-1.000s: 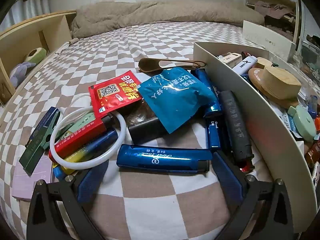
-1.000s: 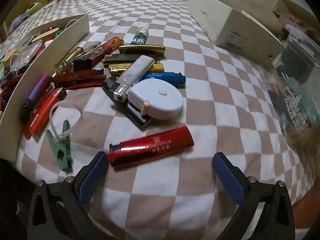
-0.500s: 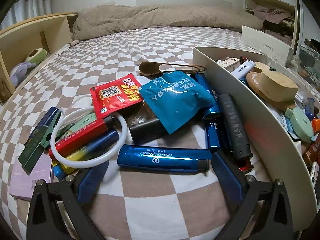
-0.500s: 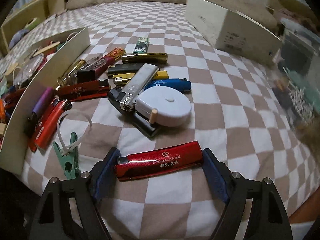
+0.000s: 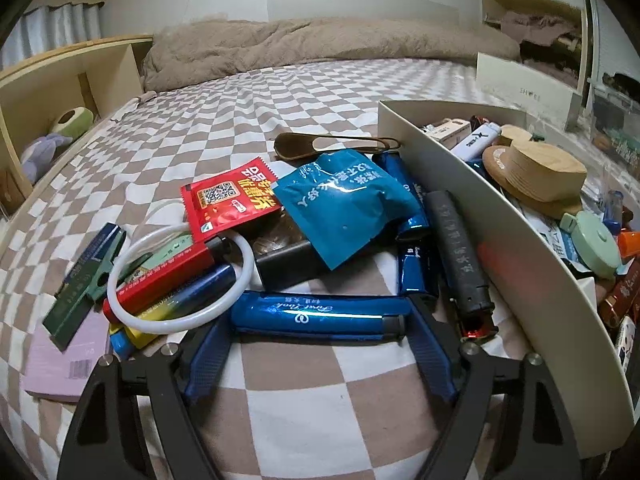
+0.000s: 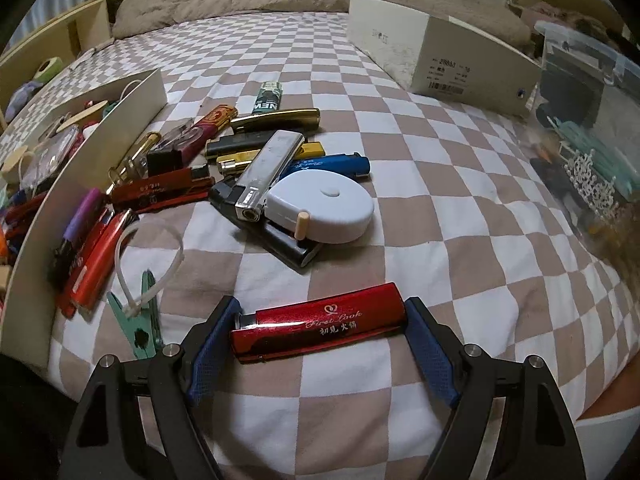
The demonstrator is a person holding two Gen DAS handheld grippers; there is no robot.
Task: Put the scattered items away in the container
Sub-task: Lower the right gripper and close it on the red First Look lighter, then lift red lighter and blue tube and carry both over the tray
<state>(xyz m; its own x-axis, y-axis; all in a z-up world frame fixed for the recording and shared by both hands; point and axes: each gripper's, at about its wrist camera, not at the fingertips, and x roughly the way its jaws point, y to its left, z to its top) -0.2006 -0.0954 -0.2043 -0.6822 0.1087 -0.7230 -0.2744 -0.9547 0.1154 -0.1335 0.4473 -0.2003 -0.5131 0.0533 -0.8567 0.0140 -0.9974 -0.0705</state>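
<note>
While both pairs of jaws stood wide a second ago, we now have each of them drawn in on a lighter lying crosswise between our fingers. Our left gripper (image 5: 318, 356) has just been closing, and its blue pads now sit against the two ends of the blue lighter (image 5: 318, 314), which lies on the checked bedspread (image 5: 240, 128) right at our fingertips. Our right gripper (image 6: 320, 350) is clamped end to end on the red lighter (image 6: 318, 322), which was loose and askew between open jaws before and now sits square in the grip. We judge that both pieces are secured, so the lift and carry come next.

The container (image 5: 500, 216), a cream cardboard box already holding a wooden hat-shaped piece (image 5: 540, 176) and other bits, stands just right of our left gripper, its wall rising beside the black lighter (image 5: 460, 256). From our right gripper the same container (image 6: 100, 152) is ahead and to the left, with more lighters lined against its wall.

As for writing, the red lighter reads "First Look" in script under a small heart, with a line of Chinese characters below. The blue lighter carries the same script upside down to us. Ahead of our left gripper, a red sachet (image 5: 230, 200) shows a QR code and yellow Chinese characters, and a teal sachet (image 5: 348, 208) bears white Chinese text, which we see inverted. Far ahead of our right gripper a green lighter (image 6: 269, 98) says "NEW", and the white shoebox (image 6: 440, 60) has a barcode label too small to read.
</note>
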